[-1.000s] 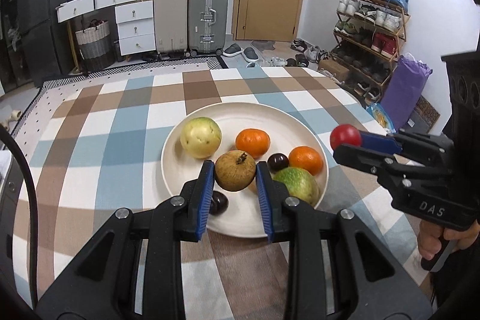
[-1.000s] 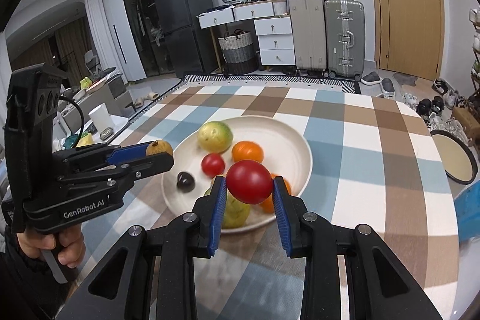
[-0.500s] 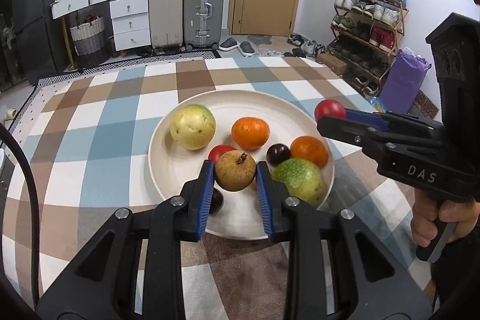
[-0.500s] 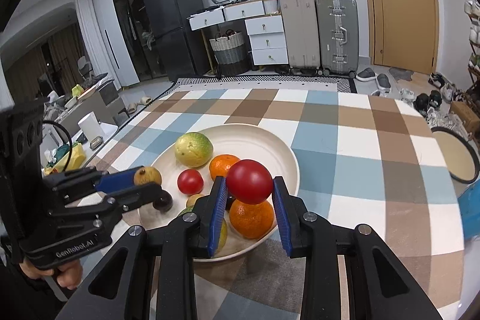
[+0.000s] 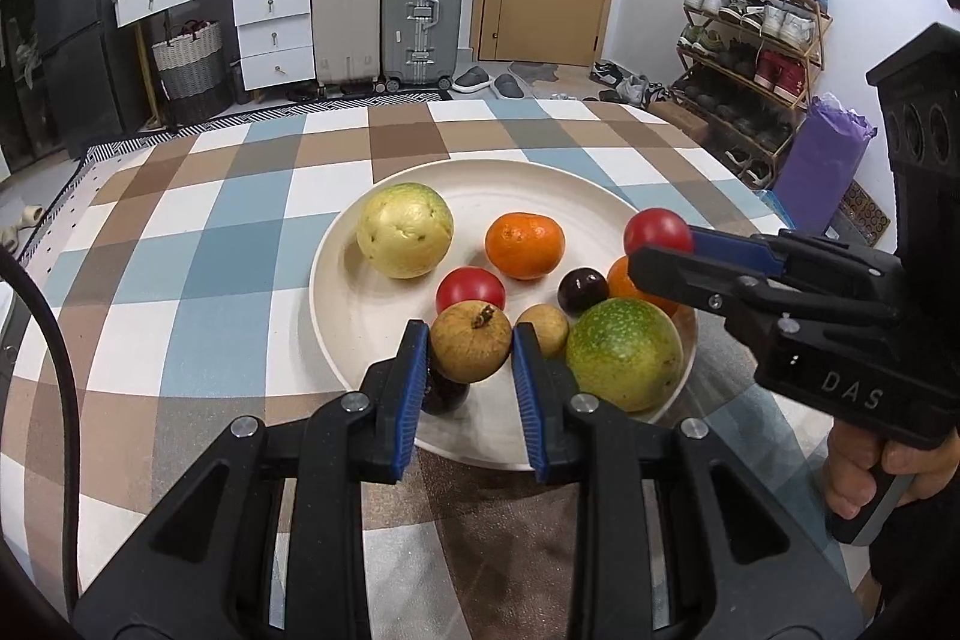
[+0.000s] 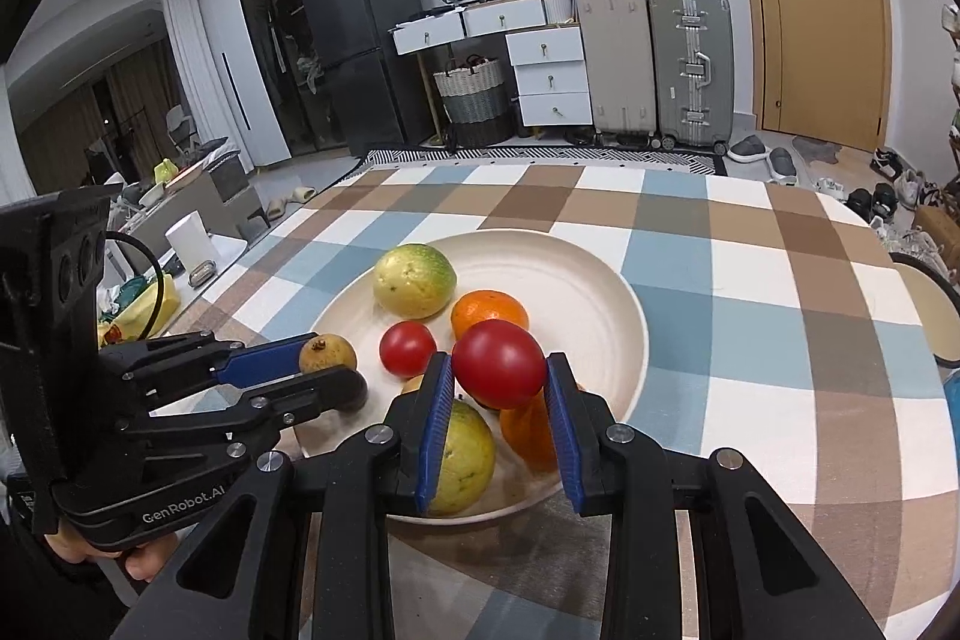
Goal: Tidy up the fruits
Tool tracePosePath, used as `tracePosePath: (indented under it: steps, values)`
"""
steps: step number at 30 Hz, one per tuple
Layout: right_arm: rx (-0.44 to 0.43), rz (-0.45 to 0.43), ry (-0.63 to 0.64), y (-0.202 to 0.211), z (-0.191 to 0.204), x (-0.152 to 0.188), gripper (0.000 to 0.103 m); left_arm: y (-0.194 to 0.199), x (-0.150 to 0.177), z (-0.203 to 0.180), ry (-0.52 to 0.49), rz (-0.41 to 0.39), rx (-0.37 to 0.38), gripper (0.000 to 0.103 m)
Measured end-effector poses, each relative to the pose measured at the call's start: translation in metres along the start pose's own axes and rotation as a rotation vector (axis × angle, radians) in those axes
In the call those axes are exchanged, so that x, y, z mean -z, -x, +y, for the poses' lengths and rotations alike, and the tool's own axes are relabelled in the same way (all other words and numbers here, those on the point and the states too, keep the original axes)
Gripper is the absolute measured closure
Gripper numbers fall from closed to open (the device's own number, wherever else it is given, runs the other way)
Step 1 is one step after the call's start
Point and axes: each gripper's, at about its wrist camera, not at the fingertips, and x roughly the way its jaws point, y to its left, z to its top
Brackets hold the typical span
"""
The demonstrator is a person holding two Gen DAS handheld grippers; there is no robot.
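Note:
A cream plate [image 5: 360, 316] [image 6: 588, 292] on the checkered table holds several fruits: a yellow-green guava [image 5: 403, 237], an orange [image 5: 524, 244], a red tomato [image 5: 470, 287], a dark plum [image 5: 581, 288], a green guava [image 5: 624, 352] and a small brown fruit [image 5: 543, 329]. My left gripper [image 5: 471, 355] is shut on a brown round fruit [image 5: 471, 347] [image 6: 327, 353] over the plate's near edge. My right gripper [image 6: 498, 388] is shut on a red tomato [image 6: 498, 363] [image 5: 657, 231] above the plate's right side.
The checkered tablecloth [image 5: 210, 244] spreads around the plate. A second round plate [image 6: 930, 316] sits off the table's right edge. Suitcases [image 5: 384, 10], drawers and a shoe rack [image 5: 750, 40] stand beyond the table.
Both grippers moved in over the plate with their fruits. The right gripper with the tomato now hangs over the plate's right side, and the left gripper sits closer to the plate's near rim.

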Motion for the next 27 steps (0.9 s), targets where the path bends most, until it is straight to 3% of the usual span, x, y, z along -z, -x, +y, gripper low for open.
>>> tracePosePath:
  steps: [10,16,20,23,25,27]
  values:
    - [-0.019,-0.026,0.041,0.005,0.01,0.004,0.068,0.0,0.001,-0.004,-0.009,-0.005,0.003,0.078]
    - [-0.008,-0.068,0.052,0.016,0.013,0.006,0.059,0.006,0.001,-0.004,-0.011,-0.031,-0.007,0.077]
    - [-0.002,-0.088,0.044,0.021,0.012,0.009,0.046,0.011,0.001,-0.003,-0.01,-0.05,-0.013,0.073]
    - [0.013,-0.105,0.048,0.026,0.013,0.012,0.029,0.018,0.003,-0.001,-0.01,-0.069,-0.016,0.06]
    - [0.018,-0.112,0.049,0.027,0.012,0.014,0.02,0.022,0.005,0.0,-0.005,-0.081,-0.03,0.037]
    - [0.017,-0.123,0.047,0.029,0.012,0.015,0.012,0.027,0.008,0.003,0.004,-0.096,-0.035,0.022]
